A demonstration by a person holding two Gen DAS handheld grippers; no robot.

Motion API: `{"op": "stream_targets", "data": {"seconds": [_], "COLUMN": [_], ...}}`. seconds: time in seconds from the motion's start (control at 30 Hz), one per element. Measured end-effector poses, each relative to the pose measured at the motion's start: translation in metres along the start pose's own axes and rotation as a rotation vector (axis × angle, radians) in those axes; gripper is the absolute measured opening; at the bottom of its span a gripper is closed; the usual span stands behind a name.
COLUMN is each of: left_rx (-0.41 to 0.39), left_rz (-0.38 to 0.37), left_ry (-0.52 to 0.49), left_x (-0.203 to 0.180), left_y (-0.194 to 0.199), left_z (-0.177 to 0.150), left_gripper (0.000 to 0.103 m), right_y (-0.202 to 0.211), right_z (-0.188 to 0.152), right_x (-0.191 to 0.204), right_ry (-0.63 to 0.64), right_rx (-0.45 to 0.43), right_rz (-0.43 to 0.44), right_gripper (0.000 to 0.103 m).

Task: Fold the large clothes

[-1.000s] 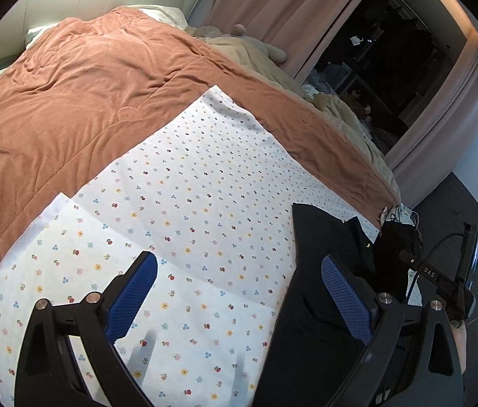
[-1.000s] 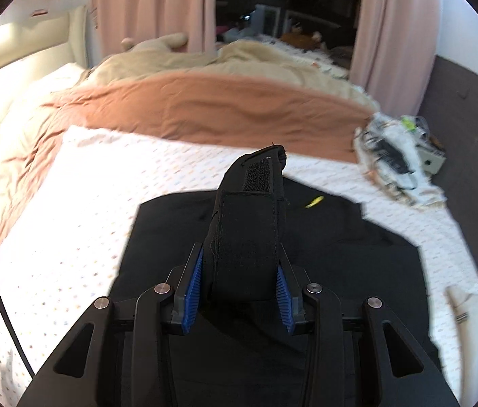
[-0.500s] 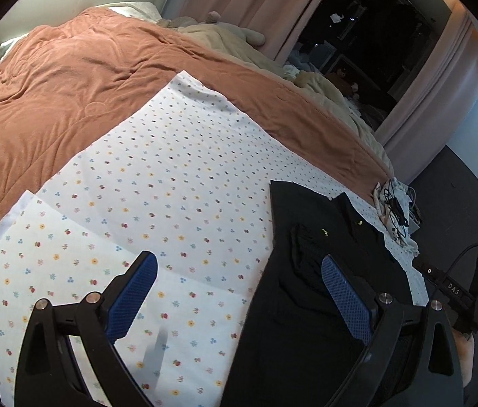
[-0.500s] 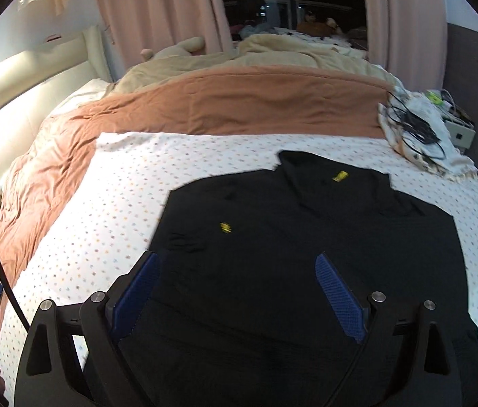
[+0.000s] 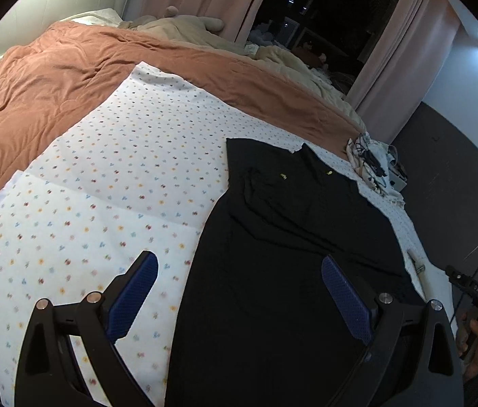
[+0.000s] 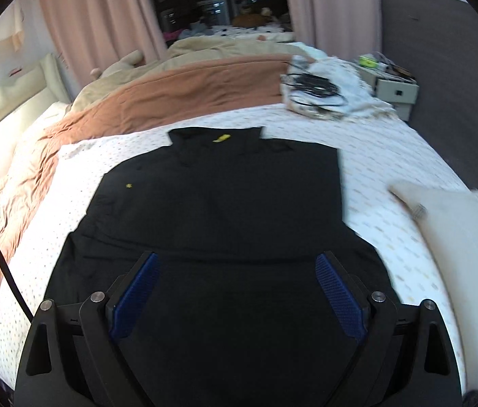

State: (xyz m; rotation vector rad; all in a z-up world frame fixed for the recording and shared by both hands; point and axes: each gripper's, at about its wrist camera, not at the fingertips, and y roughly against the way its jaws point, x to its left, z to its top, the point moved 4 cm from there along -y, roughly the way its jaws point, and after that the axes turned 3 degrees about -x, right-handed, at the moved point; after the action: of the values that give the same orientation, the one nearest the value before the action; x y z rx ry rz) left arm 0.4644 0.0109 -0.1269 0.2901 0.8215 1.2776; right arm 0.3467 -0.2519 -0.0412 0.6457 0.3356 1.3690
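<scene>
Left wrist view: my left gripper gapes wide, empty; black polo shirt lies ahead-right on dotted sheet.
Right wrist view: my right gripper wide, empty, centred over shirt, collar far end; nearer.

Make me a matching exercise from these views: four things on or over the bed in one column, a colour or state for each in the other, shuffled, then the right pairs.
Things:
1. shirt
2. blanket
3. sheet
4. right gripper

Colours or states:
A. white with small coloured dots
B. open, nothing between its fingers
C. black, laid flat
D. rust brown, rumpled

Pairs: 1-C, 2-D, 3-A, 4-B
</scene>
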Motion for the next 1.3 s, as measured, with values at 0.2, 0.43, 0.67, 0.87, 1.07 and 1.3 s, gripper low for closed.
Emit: {"op": "stream_targets", "data": {"seconds": [0.2, 0.43, 0.67, 0.87, 1.07, 1.3], "left_rx": [0.030, 0.053, 0.094, 0.148, 0.198, 0.258], "left_rz": [0.019, 0.038, 0.051, 0.029, 0.004, -0.059], "left_ry": [-0.001, -0.022, 0.001, 0.053, 0.104, 0.192], "left_x": [0.010, 0.011, 0.026, 0.044, 0.057, 0.071], "left_y": [0.036, 0.066, 0.079, 0.079, 0.077, 0.072], "left_z": [-0.036, -0.072, -0.109, -0.143, -0.172, -0.192], "left_gripper": [0.099, 0.099, 0.086, 0.076, 0.074, 0.073], "right_y": [0.056, 0.094, 0.118, 0.128, 0.131, 0.130], "right_z": [-0.040, -0.079, -0.120, -0.163, -0.200, -0.229], "right_x": [-0.030, -0.069, -0.095, -0.120, -0.138, -0.158], "right_ry": [-0.068, -0.151, -0.217, -0.284, -0.361, -0.447], "right_rx": [0.014, 0.030, 0.043, 0.075, 0.117, 0.141], "right_rz": [0.003, 0.016, 0.033, 0.036, 0.112, 0.178], "right_gripper": [0.093, 0.093, 0.093, 0.089, 0.071, 0.071]}}
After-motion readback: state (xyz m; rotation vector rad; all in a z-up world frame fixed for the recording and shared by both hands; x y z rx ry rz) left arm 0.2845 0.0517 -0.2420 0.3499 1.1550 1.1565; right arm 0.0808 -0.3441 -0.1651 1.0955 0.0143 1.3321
